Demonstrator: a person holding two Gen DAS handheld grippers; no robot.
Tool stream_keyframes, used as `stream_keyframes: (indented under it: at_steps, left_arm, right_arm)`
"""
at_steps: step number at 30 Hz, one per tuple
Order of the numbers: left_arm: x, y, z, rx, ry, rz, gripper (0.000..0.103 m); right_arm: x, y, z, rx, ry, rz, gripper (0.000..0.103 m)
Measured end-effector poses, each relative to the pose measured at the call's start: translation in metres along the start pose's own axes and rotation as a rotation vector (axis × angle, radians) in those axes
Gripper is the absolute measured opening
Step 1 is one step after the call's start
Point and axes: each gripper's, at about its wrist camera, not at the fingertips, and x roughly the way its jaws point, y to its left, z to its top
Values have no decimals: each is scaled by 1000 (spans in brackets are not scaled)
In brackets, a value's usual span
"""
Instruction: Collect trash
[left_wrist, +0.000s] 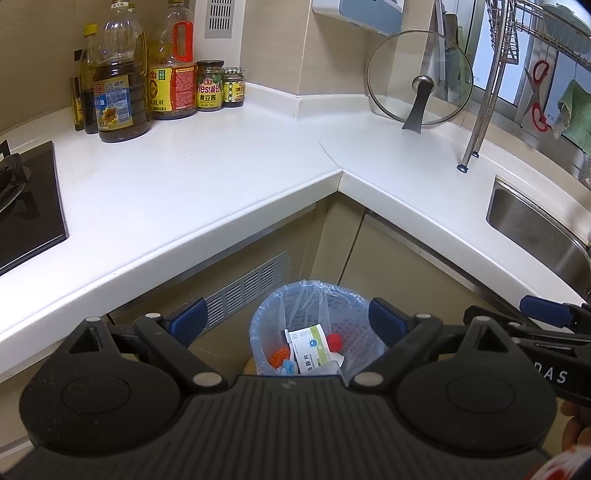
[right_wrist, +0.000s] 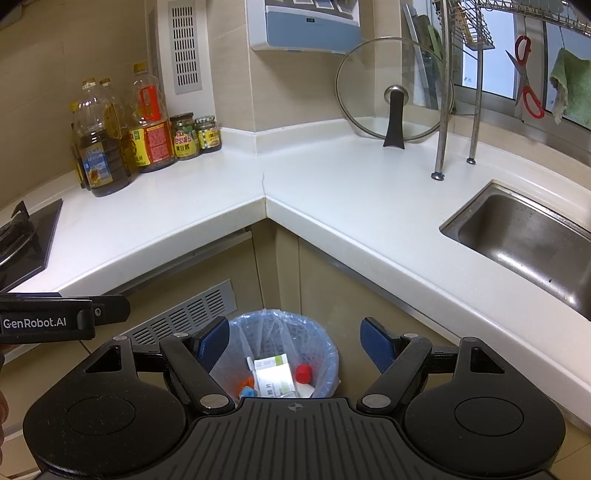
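A bin (left_wrist: 266, 317) lined with a clear blue bag stands on the floor under the corner of the white counter (left_wrist: 207, 173). Inside lie a white and green medicine box (left_wrist: 308, 341), a red cap (left_wrist: 334, 341) and orange scraps (left_wrist: 279, 356). My left gripper (left_wrist: 284, 321) hangs above the bin, open, nothing between its blue pads. In the right wrist view the same bin (right_wrist: 325, 350) holds the box (right_wrist: 275, 373) and red cap (right_wrist: 303, 373). My right gripper (right_wrist: 293, 343) is open and empty above it. The right gripper's fingers (left_wrist: 543, 314) show at the left view's right edge.
Oil bottles (left_wrist: 118, 88) and sauce jars (left_wrist: 210, 86) stand at the counter's back left. A glass lid (left_wrist: 419, 77) leans on the wall. A steel sink (right_wrist: 524, 236) lies right, a black hob (left_wrist: 26, 206) left, and a dish rack's legs (right_wrist: 441, 110) stand beside the sink.
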Motion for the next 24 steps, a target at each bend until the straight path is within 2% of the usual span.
stream_keyframes:
  at_steps: [24]
  left_arm:
    - [3, 0, 2, 2, 8, -9, 93]
  right_arm:
    - [2, -2, 2, 0, 7, 3, 78]
